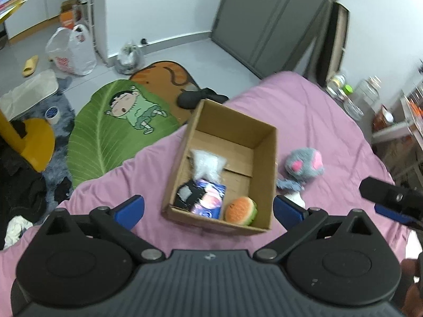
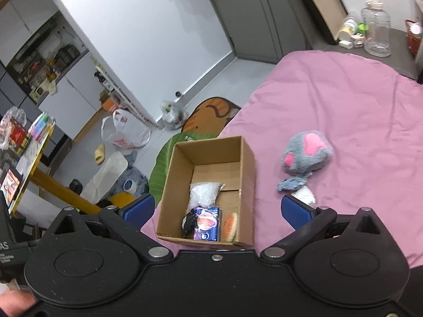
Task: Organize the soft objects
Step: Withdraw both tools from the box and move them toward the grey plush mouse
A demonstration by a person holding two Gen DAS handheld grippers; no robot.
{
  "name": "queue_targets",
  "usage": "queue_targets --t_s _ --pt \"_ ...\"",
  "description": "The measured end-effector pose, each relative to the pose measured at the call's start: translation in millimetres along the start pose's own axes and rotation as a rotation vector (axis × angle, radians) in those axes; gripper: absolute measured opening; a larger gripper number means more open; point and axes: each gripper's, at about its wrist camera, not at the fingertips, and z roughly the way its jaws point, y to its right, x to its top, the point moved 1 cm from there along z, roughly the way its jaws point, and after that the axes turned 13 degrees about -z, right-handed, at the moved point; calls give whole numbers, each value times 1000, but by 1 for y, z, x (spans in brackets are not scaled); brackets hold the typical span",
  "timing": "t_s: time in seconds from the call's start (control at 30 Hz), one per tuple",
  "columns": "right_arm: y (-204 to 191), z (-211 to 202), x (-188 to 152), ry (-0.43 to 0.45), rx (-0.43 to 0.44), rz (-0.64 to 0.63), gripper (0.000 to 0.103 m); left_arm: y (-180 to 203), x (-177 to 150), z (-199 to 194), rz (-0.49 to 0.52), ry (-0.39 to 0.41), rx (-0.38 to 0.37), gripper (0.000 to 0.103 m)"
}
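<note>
Left hand-held gripper (image 1: 208,210) spread wide, empty, above cardboard box (image 1: 264,142) on pink bed (image 1: 317,111). Right hand-held gripper (image 2: 218,211) likewise spread, nothing between fingers. In box: tissue pack (image 1: 208,200), clear bag (image 1: 207,165), watermelon plush (image 1: 240,211). Grey-pink plush toy (image 1: 304,165) on bed beside box.

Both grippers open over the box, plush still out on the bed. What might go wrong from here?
1. The box sits at the bed edge; a nudge could tip it to the floor.
2. The plush looks bulky and the near end of the box is already filled, so it may catch on the rim.
3. The blue cloth and white piece lie against the plush and might drag along.
</note>
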Motion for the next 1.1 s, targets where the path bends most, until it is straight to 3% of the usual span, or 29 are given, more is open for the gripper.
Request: queue_targets --t_s 0.53,1.1 --pt "48 -56 -34 69 -136 59 103 31 -20 -2 50 -72 -58 103" --pt "81 -61 -60 103 -139 150 103 78 -36 4 104 -59 -72 101"
